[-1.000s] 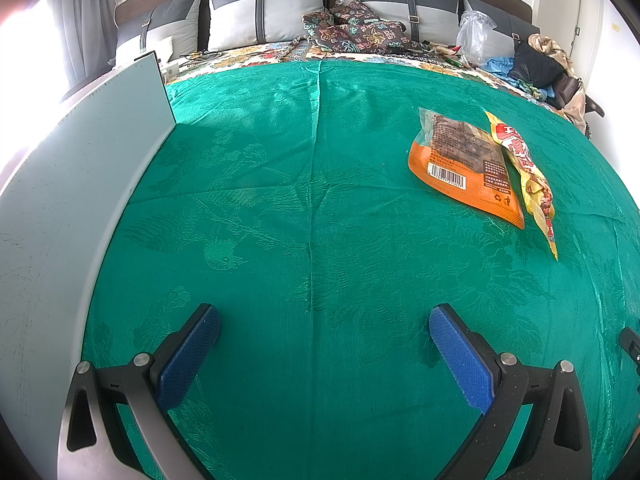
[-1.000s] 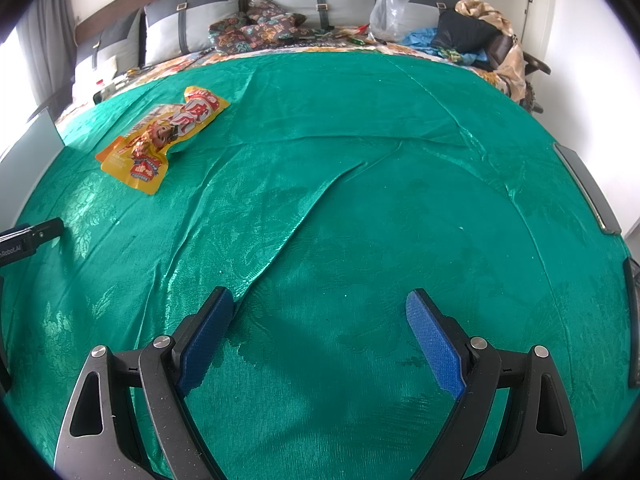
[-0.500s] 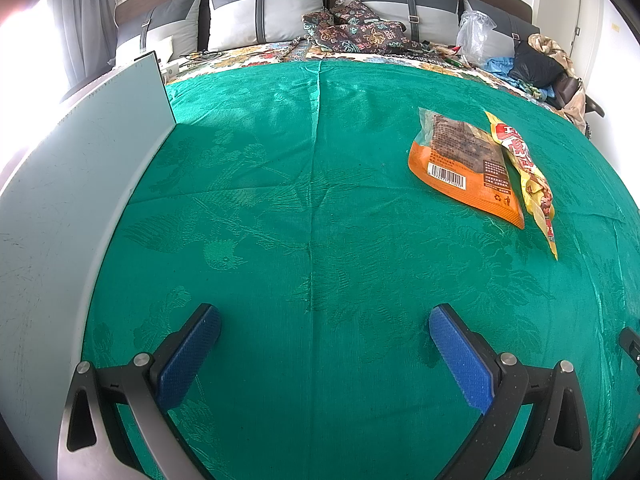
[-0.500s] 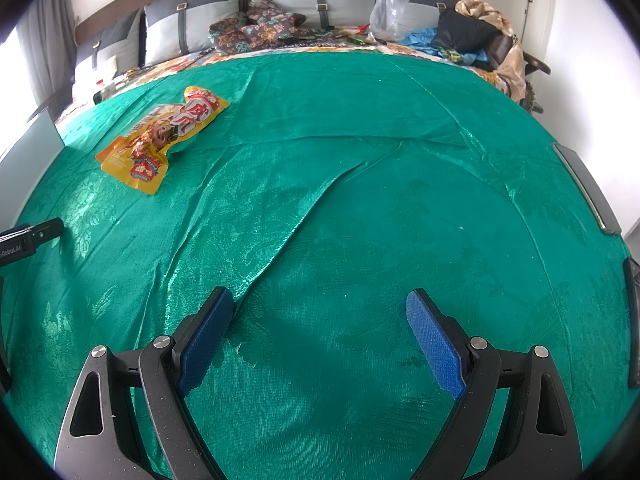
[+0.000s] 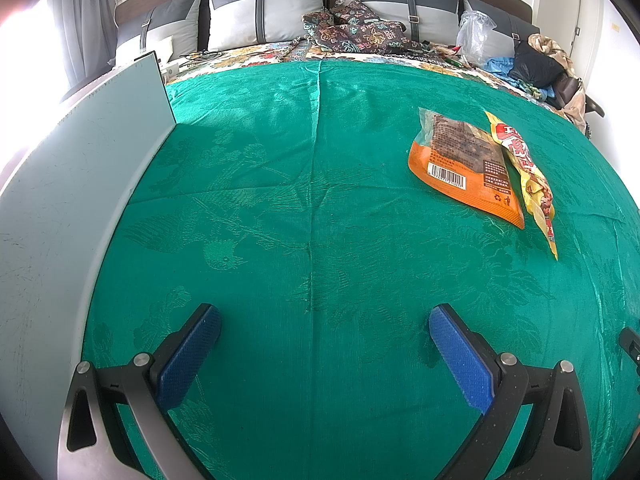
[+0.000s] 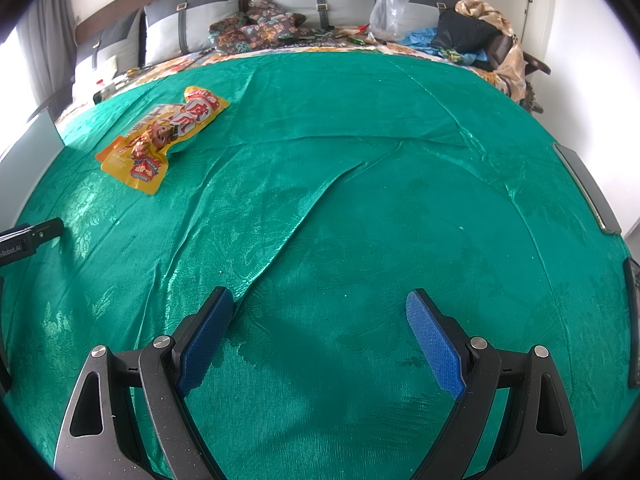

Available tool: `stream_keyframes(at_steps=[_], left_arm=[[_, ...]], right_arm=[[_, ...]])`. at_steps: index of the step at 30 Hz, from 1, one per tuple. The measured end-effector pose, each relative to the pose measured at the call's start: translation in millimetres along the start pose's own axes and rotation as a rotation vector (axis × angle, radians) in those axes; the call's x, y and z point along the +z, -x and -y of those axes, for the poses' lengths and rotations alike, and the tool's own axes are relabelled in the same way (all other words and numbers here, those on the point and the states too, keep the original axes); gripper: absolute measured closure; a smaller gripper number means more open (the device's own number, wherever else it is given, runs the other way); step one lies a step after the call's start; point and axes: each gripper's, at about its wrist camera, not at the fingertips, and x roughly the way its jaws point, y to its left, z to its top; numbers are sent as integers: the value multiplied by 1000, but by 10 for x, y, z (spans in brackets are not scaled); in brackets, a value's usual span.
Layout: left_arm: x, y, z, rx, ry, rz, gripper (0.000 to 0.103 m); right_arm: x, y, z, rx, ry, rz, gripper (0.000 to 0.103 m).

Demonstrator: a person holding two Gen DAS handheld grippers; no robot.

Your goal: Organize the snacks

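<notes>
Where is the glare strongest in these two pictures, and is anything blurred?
Left wrist view: window light blows out the upper left edge, beside the pale board; straight lines curve from fisheye. Right wrist view: sheen on the green cloth; both views sharp.

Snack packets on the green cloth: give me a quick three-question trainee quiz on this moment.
1. True or false: the left tongs are shut on the orange packet.
2. How do the orange packet and the yellow packet lie? A) far apart B) side by side, edges overlapping C) stacked upright
3. Fill in: the right tongs are ___, with only the green cloth between the pads.

Key: 1 false; both packets lie untouched on the cloth. 2 B. 3 open.
</notes>
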Motion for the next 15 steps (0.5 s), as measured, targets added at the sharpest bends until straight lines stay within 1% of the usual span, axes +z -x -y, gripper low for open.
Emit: stream_keyframes(at_steps=[15], left_arm=[[-6,12,-9,0,0,0,0]], right_arm=[[-2,-2,-3,0,0,0,12]])
